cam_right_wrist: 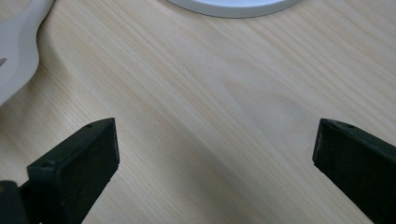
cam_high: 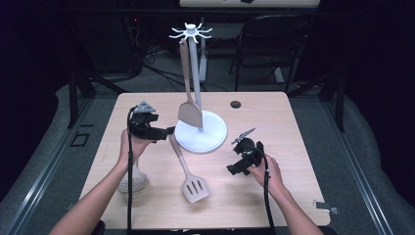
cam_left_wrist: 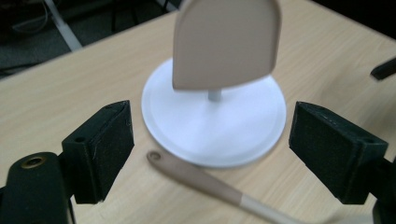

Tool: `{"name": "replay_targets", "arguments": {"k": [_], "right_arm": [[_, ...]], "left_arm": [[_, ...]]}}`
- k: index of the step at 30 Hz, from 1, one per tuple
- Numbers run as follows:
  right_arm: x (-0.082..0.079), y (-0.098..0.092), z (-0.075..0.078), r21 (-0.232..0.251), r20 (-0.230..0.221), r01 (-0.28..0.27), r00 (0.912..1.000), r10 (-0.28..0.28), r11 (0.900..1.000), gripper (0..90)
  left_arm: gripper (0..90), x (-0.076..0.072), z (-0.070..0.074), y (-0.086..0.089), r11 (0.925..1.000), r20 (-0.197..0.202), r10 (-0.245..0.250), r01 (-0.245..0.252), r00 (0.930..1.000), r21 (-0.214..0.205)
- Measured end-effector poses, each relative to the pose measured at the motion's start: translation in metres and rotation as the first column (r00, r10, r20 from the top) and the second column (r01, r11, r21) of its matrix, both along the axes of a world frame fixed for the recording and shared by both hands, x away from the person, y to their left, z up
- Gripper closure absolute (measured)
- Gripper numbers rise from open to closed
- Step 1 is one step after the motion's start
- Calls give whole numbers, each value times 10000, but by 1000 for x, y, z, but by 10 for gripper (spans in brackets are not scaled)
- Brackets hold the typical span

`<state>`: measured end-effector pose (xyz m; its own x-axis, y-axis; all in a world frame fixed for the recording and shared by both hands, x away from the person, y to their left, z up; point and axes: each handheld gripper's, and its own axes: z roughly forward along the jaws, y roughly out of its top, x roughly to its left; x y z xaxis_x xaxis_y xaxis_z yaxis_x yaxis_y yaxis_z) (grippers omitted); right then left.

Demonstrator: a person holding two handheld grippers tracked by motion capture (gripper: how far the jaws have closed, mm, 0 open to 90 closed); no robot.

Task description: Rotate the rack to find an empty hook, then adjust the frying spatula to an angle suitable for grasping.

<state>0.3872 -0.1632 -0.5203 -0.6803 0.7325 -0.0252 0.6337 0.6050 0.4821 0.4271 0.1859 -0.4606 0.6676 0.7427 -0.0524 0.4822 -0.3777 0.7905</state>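
Left tool (cam_left_wrist: 210, 154) wide over slotted spatula's handle (cam_left_wrist: 201, 177), nothing gripped.

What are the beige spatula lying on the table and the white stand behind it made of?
The slotted spatula looks like silicone or soft plastic: matte beige, no shine, with a paler section of handle. The stand has a smooth, slightly glossy white round base that could be painted metal or plastic, and its grey pole looks metallic. The table shows pale wood grain, perhaps a laminate.
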Motion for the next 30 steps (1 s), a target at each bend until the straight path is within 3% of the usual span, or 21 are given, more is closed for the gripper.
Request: {"name": "replay_targets", "arguments": {"k": [3, 6, 8, 9, 12, 15, 22, 23, 24, 25, 28, 30], "right_arm": [[0, 1, -1, -73, -125, -60, 9999, 59, 10000, 2], [0, 2, -3, -137, -224, -124, 9997, 121, 9998, 1], [0, 2, -2, -318, -389, -212, 9990, 200, 9993, 1], [0, 3, -3, -173, -404, -199, 9990, 192, 9997, 2], [0, 3, -4, -274, -443, -376, 9984, 363, 9989, 5], [-1, 4, -5, -79, -476, -479, 9977, 475, 9988, 10], [-1, 5, -3, -33, -483, -466, 9978, 464, 9989, 11], [-2, 6, -2, 112, -532, -462, 9975, 468, 9989, 24], [-2, 6, 1, -75, -454, -520, 9976, 516, 9986, 80], [-3, 7, 3, 43, -202, -614, 9979, 615, 9981, 139], [-6, 9, 10, 552, -77, -536, 9985, 542, 9970, 250], [-7, 11, 9, 642, -274, -503, 9983, 521, 9967, 329]], "left_arm": [[128, -3, -15, 1, 9998, -282, 87, -81, 9996, 197], [75, -5, -20, 3, 9981, -388, 378, -358, 9985, 499], [55, -6, -21, 6, 9974, -217, 580, -570, 9981, 444], [43, -6, -21, 6, 9974, -217, 580, -570, 9981, 444], [18, -9, -26, 10, 9970, -513, 741, -727, 9959, 273], [0, -12, -30, 9, 9968, -756, 662, -624, 9949, 507], [0, -15, -32, 7, 9961, -789, 824, -797, 9935, 368], [0, -15, -33, 7, 9959, -838, 855, -825, 9928, 384], [0, -16, -35, 9, 9948, -962, 1002, -981, 9903, 266], [0, -16, -35, 9, 9945, -1000, 1038, -1020, 9896, 229], [0, -17, -37, 9, 9936, -1020, 1127, -1112, 9884, 203], [0, -18, -39, 8, 9936, -1117, 1126, -1109, 9873, 206]]}}
